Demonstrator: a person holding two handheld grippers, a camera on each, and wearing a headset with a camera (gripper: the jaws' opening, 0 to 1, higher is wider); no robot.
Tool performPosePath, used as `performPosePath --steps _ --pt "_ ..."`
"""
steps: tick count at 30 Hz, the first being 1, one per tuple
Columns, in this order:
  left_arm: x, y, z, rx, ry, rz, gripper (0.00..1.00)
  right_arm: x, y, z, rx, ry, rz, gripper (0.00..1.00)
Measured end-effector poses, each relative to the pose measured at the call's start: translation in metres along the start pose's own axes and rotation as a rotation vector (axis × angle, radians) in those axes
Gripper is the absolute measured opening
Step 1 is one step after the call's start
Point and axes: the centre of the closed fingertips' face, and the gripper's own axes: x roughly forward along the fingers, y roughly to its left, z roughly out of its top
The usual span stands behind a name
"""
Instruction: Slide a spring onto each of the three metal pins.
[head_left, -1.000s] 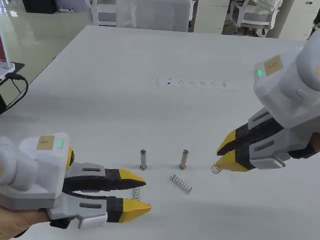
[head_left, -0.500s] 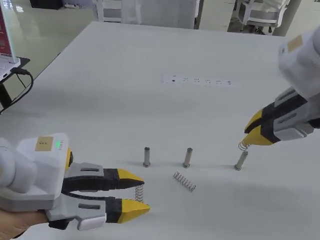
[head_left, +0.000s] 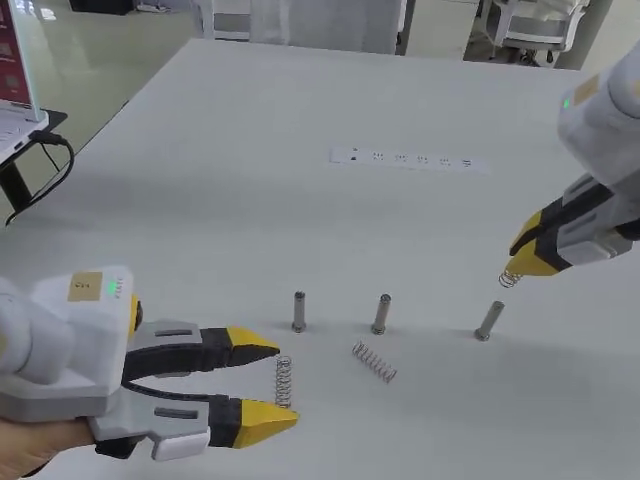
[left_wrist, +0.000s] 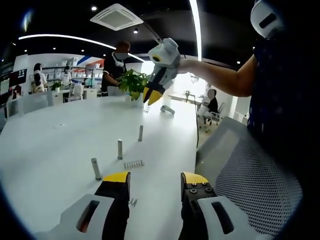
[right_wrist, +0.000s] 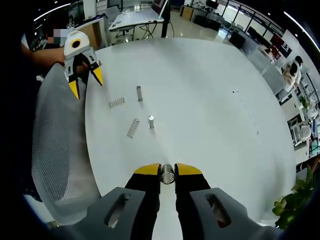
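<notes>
Right gripper (head_left: 527, 262) has lifted since 0.5 s ago: its spring (head_left: 510, 277) sat at the top of the nearest pin (head_left: 489, 320), now hangs clear above it. Jaws pinch that spring; gripper raised, tips angled down. Left gripper (head_left: 284, 385) low, level, jaws spread; second spring (head_left: 283, 380) on the table, seen between its tips. Count: 3 springs, third spring (head_left: 374, 362) lying between the grippers; 3 pins upright, middle pin (head_left: 381, 314) and far pin (head_left: 299, 311) bare. White table (head_left: 250, 180), socket strip (head_left: 408, 158) beyond; office chairs (head_left: 330, 20) behind
</notes>
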Motion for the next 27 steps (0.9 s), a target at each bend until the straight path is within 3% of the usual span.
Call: performPosePath --steps 19,27 --pt "-0.005 0.014 -0.008 -0.056 0.008 0.089 0.71 0.023 -0.008 -0.018 0.044 0.06 0.025 0.08" --pt "-0.006 0.016 -0.007 -0.055 0.002 0.1 0.76 0.033 -0.012 -0.025 0.065 0.084 0.036 0.08"
